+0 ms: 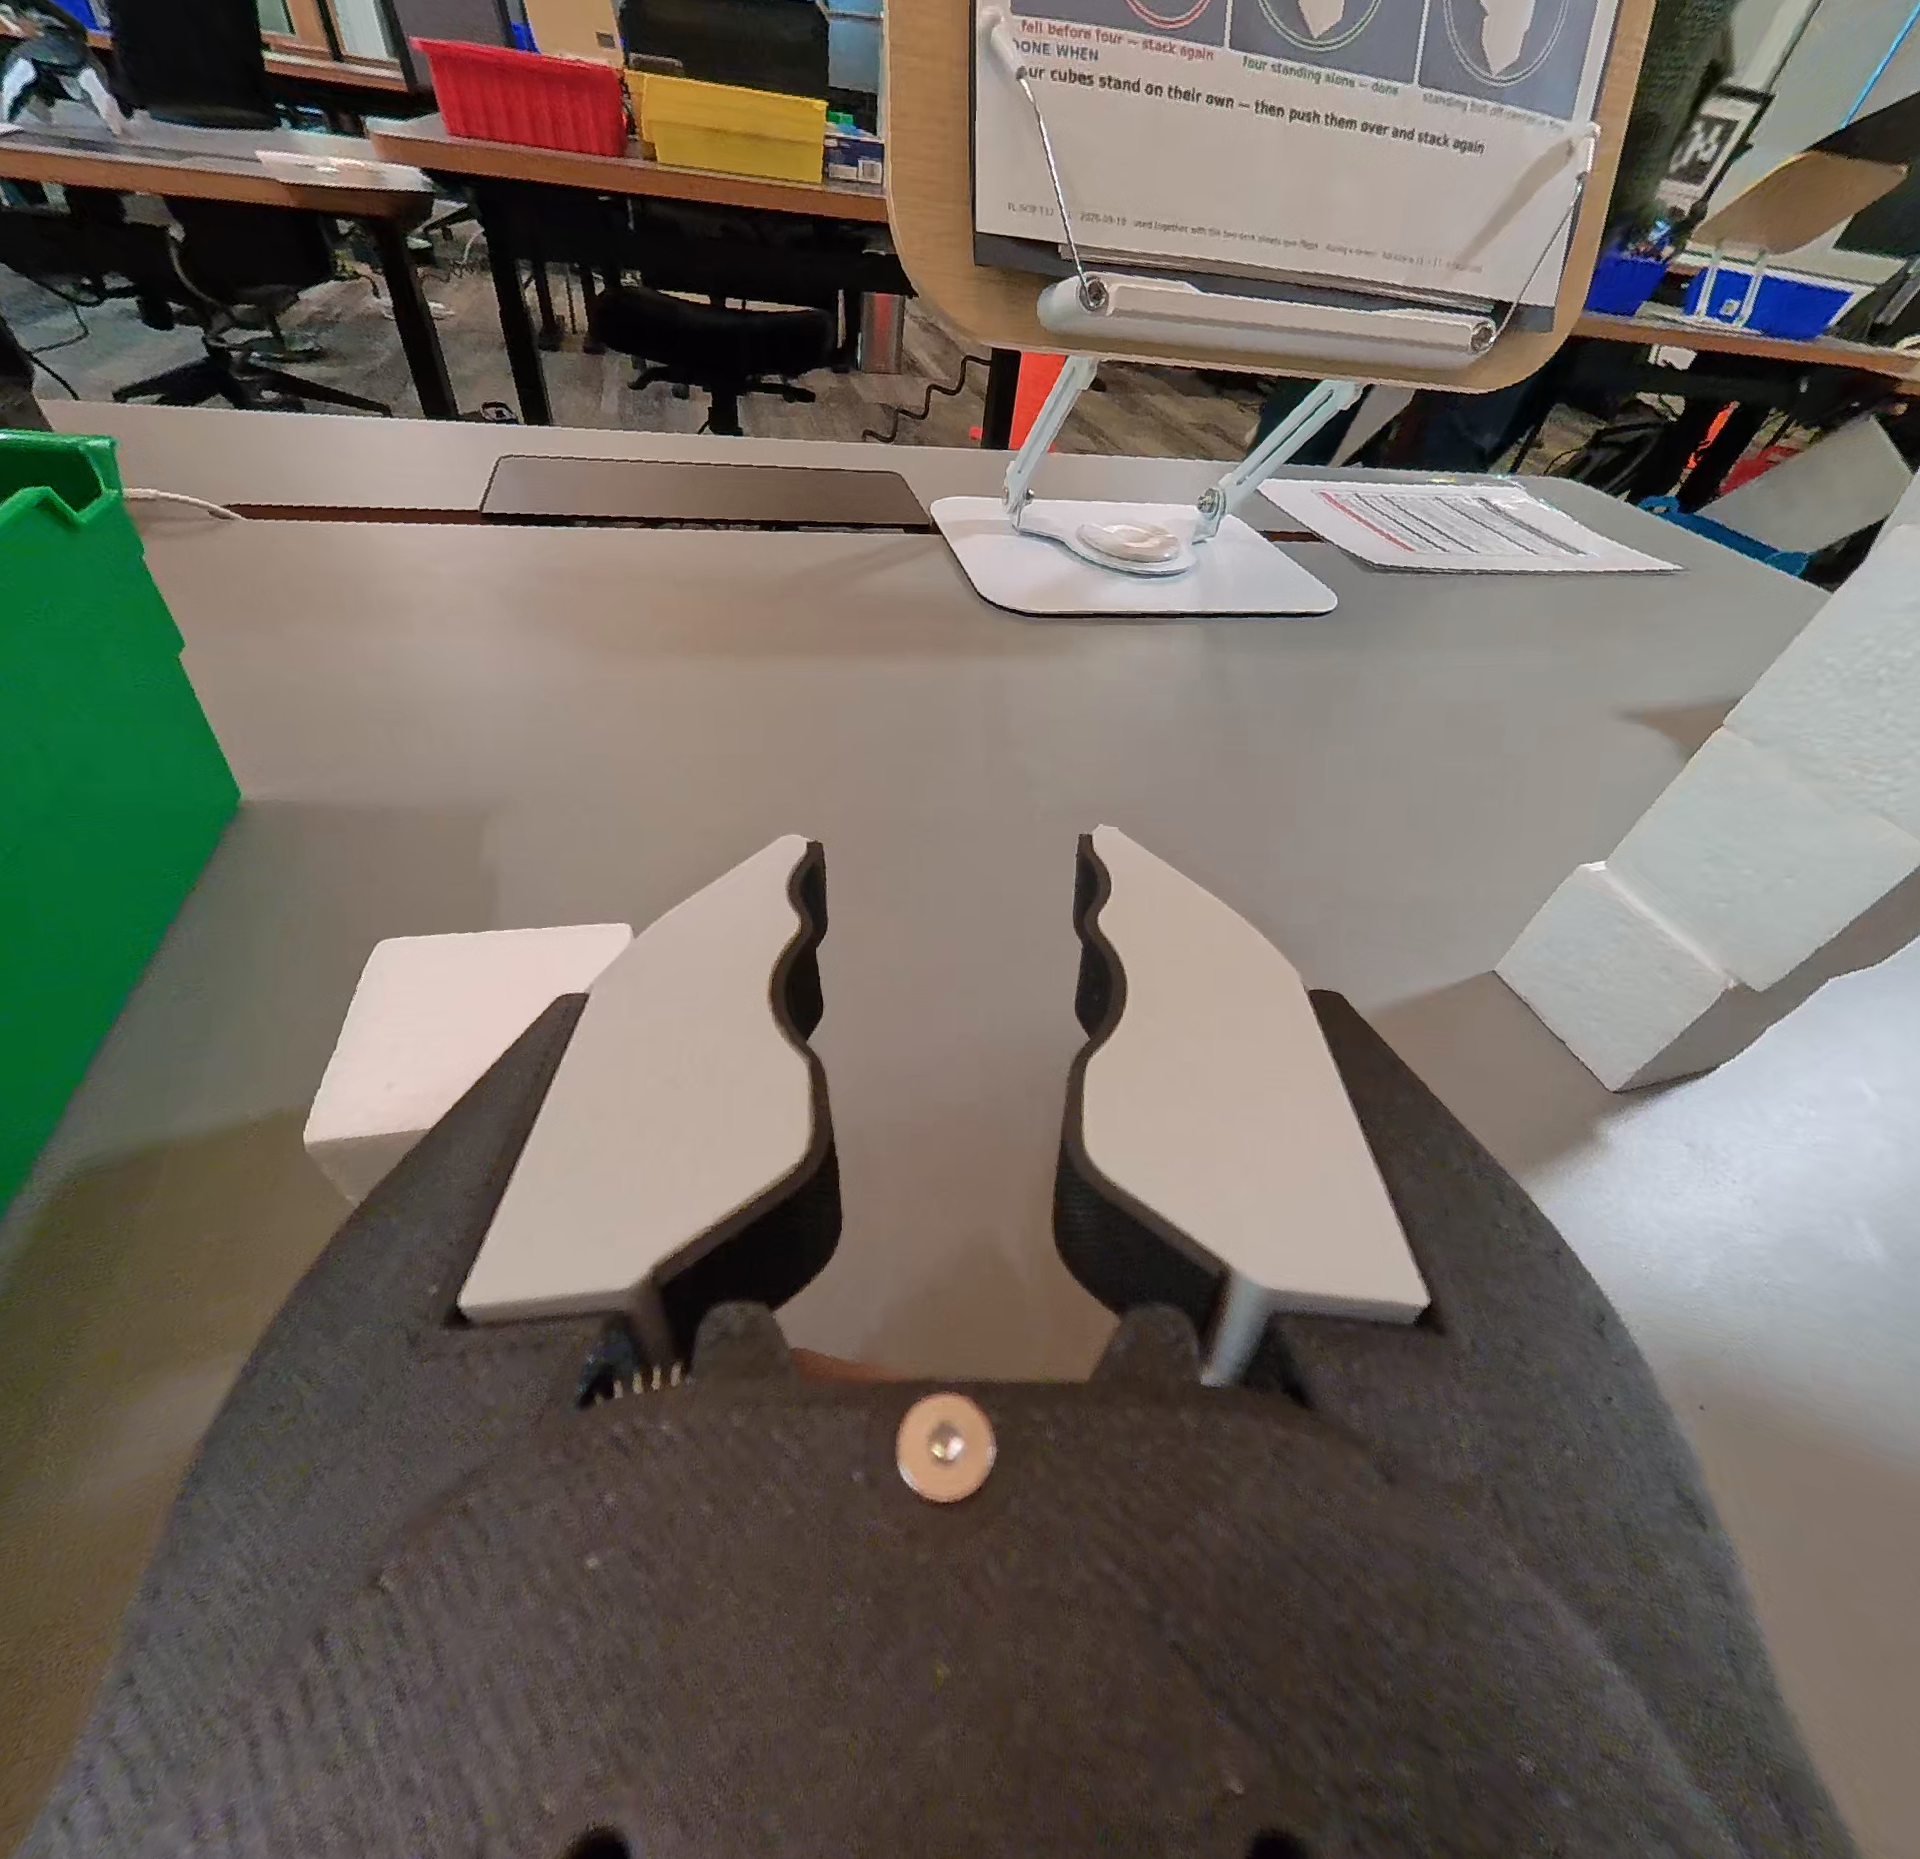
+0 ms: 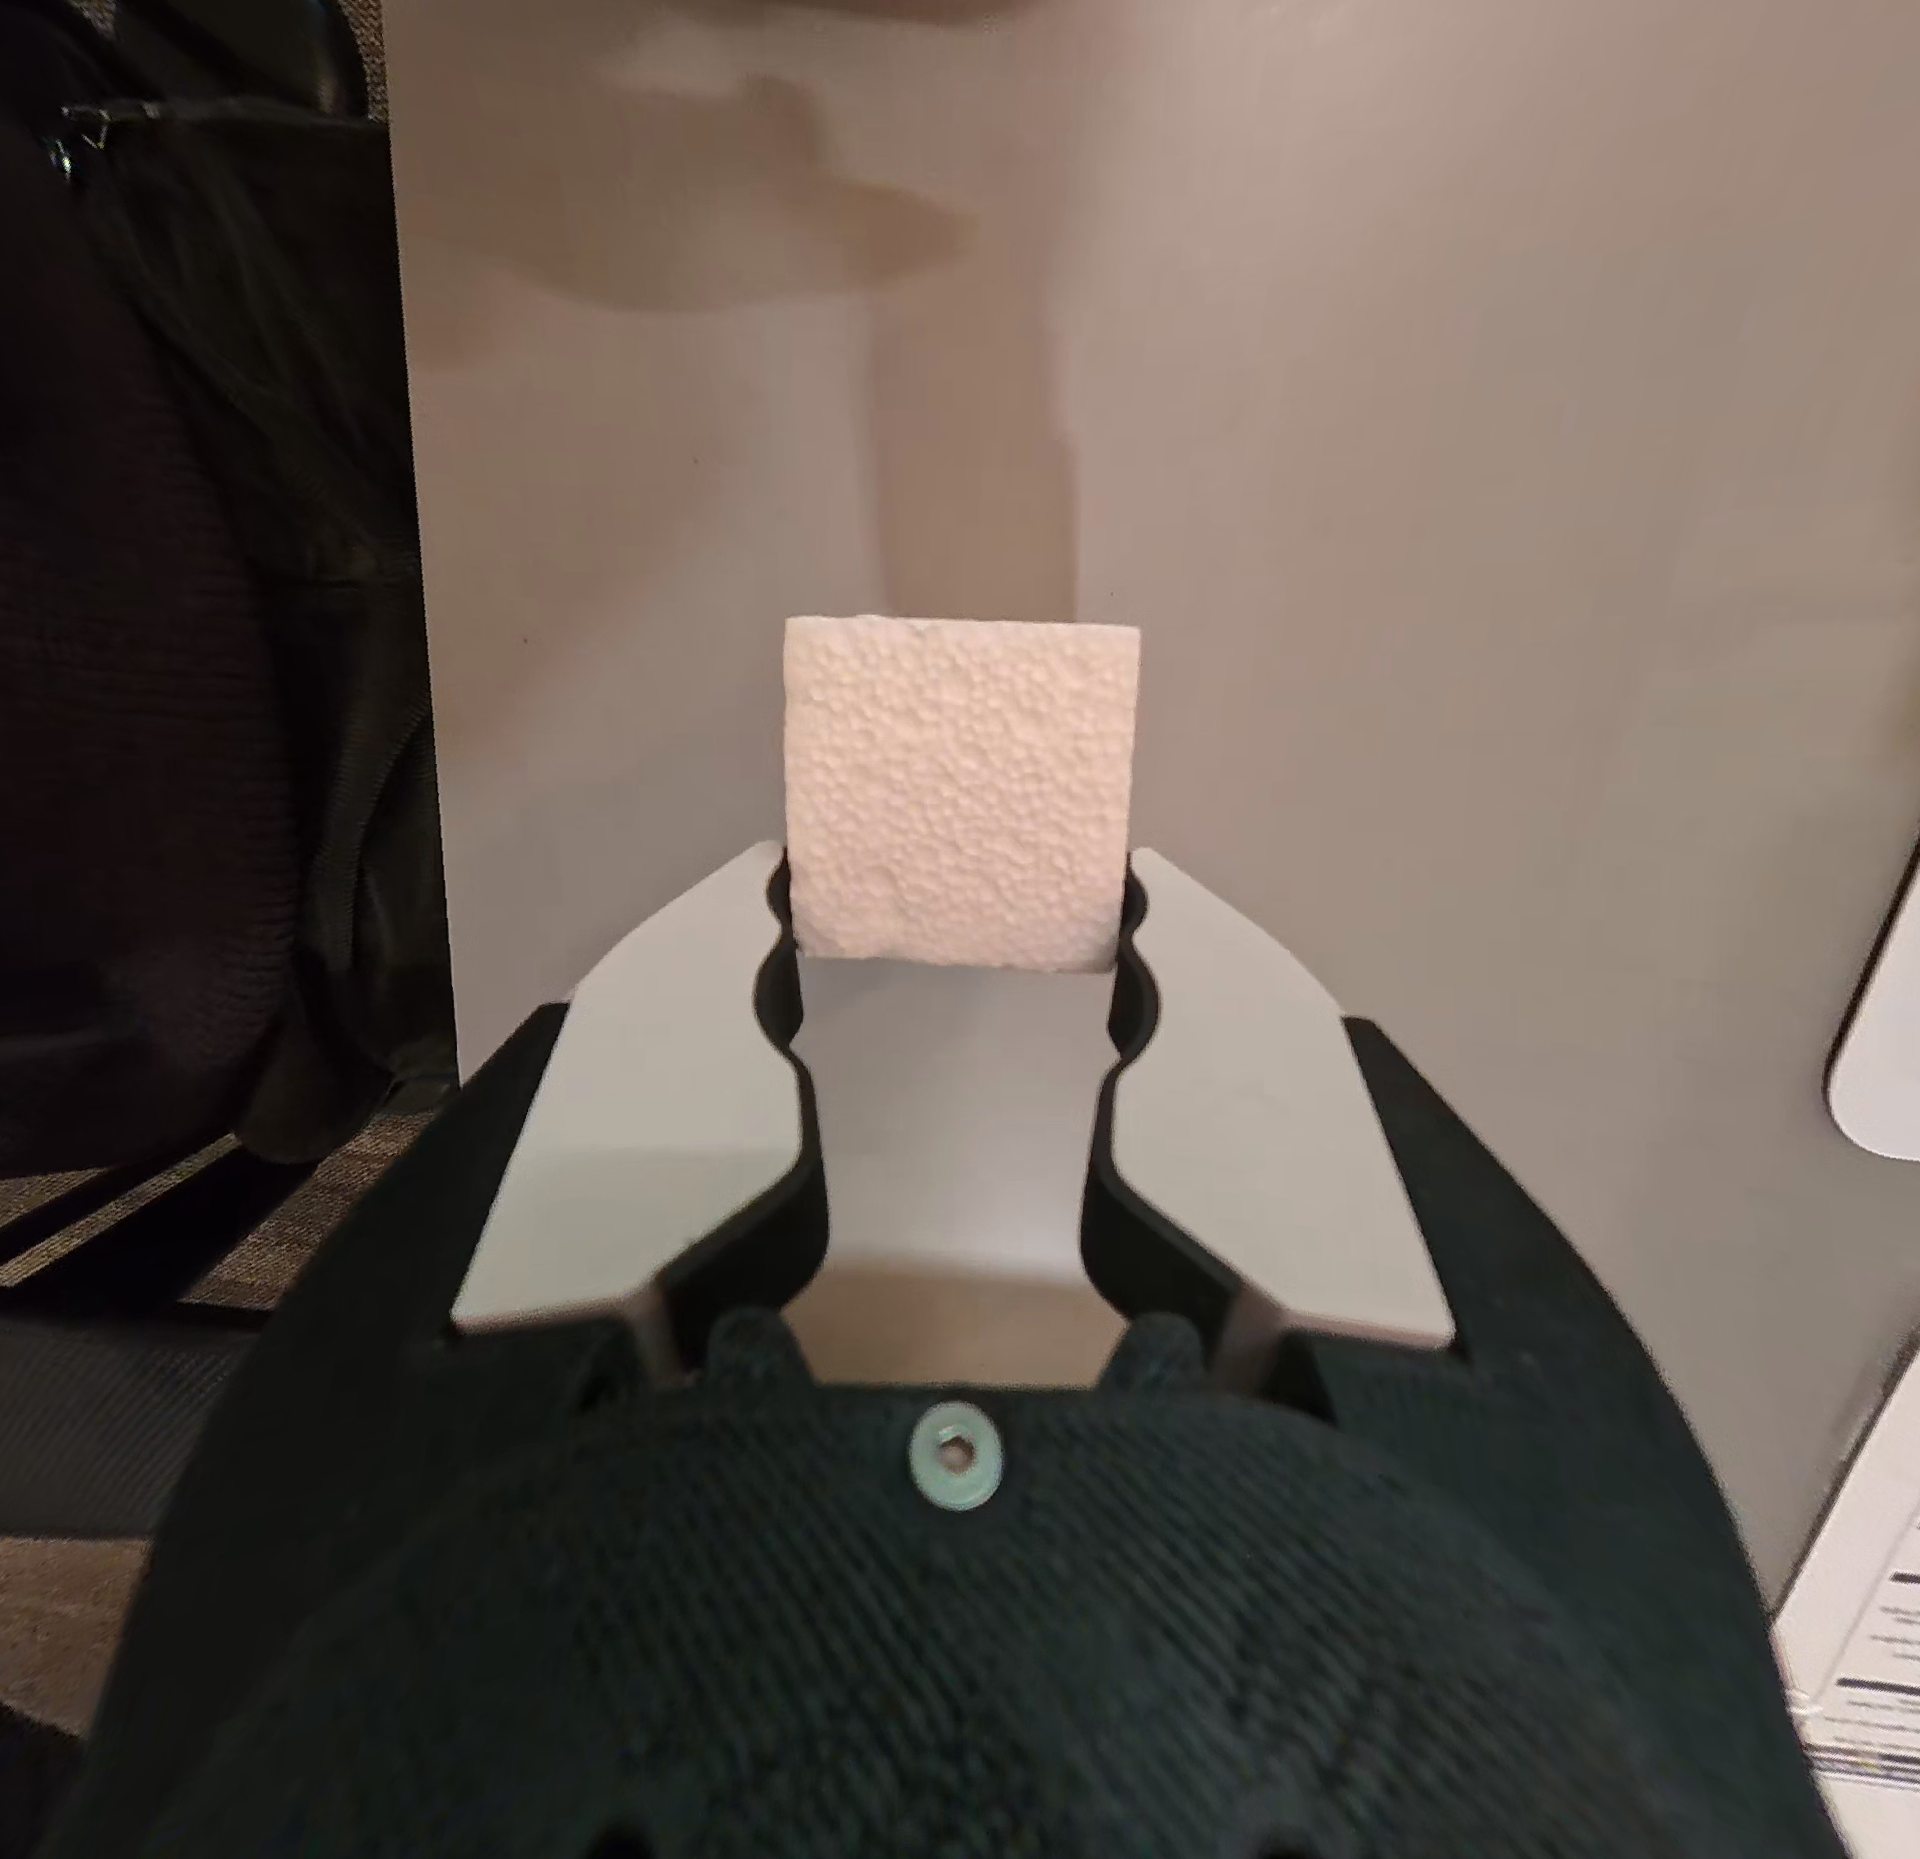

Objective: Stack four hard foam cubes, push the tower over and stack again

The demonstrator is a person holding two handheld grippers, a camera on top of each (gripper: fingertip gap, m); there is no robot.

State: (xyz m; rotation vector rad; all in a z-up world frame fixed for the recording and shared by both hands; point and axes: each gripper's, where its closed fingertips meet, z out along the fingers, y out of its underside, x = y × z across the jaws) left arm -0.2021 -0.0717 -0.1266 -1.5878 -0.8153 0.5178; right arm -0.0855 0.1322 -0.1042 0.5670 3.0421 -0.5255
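In the left wrist view, my left gripper is open and empty, low over the grey table. One white foam cube lies on the table just left of my left finger, partly hidden by it. A stack of white foam cubes stands at the right and runs out of frame. In the right wrist view, which looks down, my right gripper is shut on a white foam cube, its fingertips touching the cube's two sides. What is under this cube is hidden; a tall shadow falls on the table beyond it.
A green bin stands at the table's left edge. A document stand and a printed sheet are at the back. In the right wrist view a black chair is beyond the table's edge, and a white plate edge is at the right. Across from one pair of fingers to the other is roughly 25 centimetres.
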